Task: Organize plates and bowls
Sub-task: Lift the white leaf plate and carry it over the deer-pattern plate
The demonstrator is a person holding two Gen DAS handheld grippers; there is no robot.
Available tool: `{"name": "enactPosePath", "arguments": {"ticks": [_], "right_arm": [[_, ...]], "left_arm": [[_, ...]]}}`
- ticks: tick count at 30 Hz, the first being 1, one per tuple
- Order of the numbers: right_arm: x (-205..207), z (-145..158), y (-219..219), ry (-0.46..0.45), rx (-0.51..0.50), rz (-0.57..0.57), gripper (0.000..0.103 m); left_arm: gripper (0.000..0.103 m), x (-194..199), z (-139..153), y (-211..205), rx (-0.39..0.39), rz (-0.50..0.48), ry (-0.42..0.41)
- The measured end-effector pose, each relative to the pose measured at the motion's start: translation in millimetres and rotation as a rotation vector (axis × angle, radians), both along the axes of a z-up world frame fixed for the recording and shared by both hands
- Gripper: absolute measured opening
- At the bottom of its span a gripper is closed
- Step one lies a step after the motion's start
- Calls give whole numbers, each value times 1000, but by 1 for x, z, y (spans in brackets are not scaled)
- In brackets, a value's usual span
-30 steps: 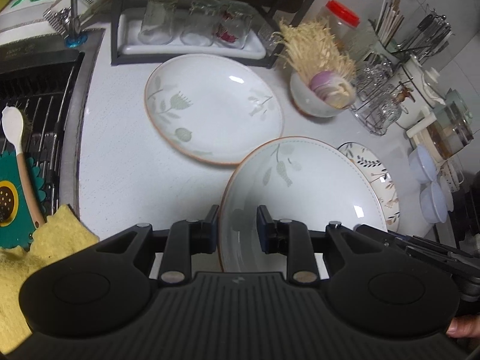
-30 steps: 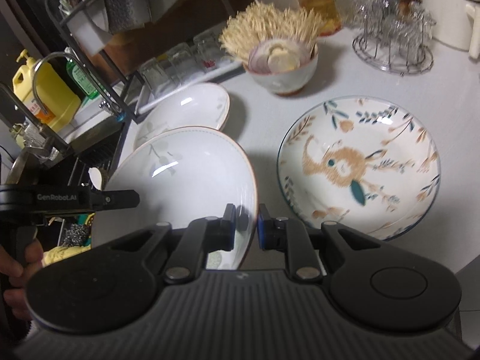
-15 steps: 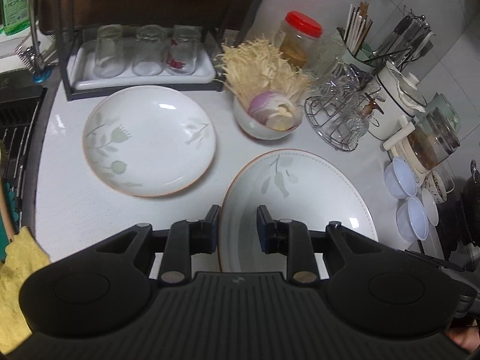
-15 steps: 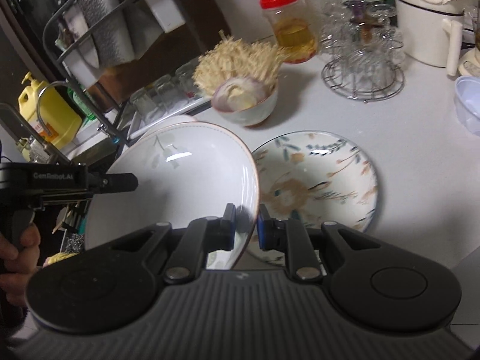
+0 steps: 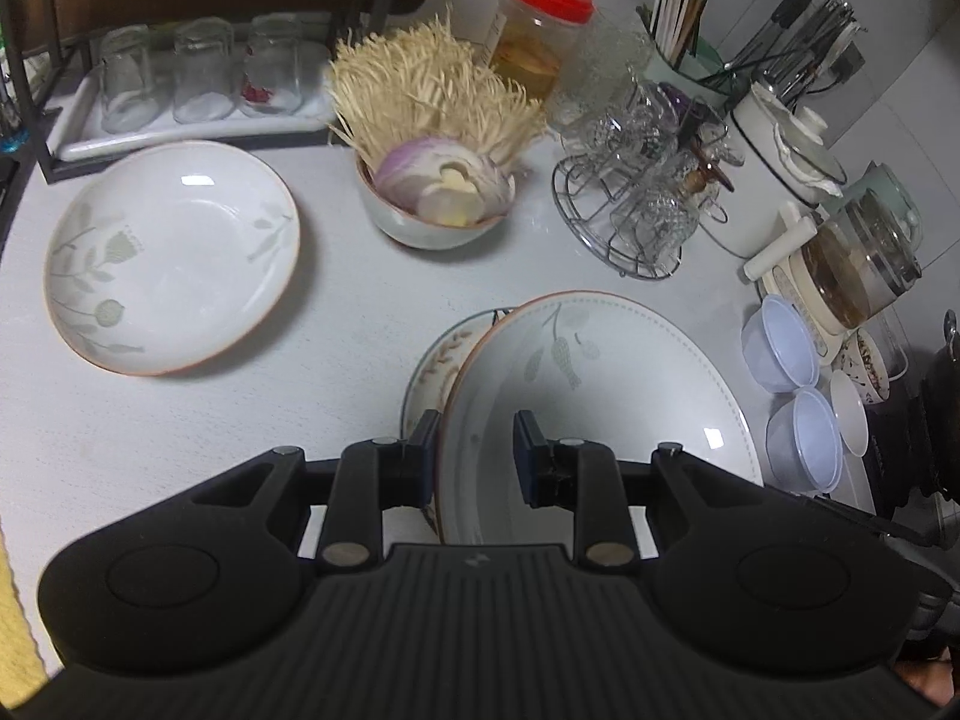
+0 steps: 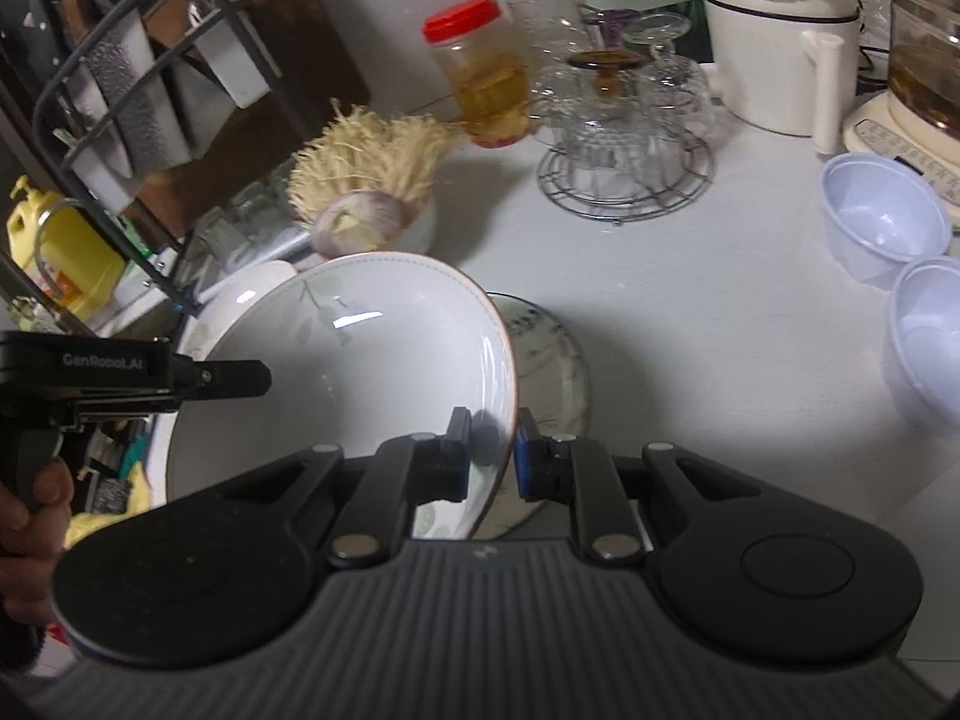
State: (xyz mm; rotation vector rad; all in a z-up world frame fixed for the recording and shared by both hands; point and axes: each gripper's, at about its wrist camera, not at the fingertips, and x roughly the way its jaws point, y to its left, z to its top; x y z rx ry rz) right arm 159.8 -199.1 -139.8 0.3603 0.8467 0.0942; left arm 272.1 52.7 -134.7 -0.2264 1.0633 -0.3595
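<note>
Held item: white shallow ceramic plate with brown rim [image 5: 606,384], over patterned plate [image 6: 555,360]
Left gripper [image 5: 474,456]: clamping plate rim
Right gripper [image 6: 492,450]: clamping plate rim
Writing: "GenRobot.AI" on left gripper body

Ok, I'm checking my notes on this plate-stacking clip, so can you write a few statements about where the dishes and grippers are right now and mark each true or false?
1. Both grippers grip the same white plate. True: the left gripper clamps one side of its rim, the right gripper the other.
2. The patterned plate lies partly under the held plate. True.
3. The second white plate is stacked on the patterned plate. False: it lies alone on the counter, off to the left.
4. The jar has a blue lid. False: it is red.
5. The bowl is empty. False: it holds cut onion and enoki mushrooms.
</note>
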Motion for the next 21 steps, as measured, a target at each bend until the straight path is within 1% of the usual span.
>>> {"name": "enactPosePath", "arguments": {"ticks": [4, 8, 21], "right_arm": [[4, -9, -12, 24, -5, -7, 18], [7, -17, -21, 42, 6, -16, 18], [28, -39, -42, 85, -26, -33, 18]], "left_arm": [[29, 8, -15, -12, 2, -4, 44], [29, 13, -23, -24, 18, -11, 55], [29, 31, -51, -51, 29, 38, 108]]}}
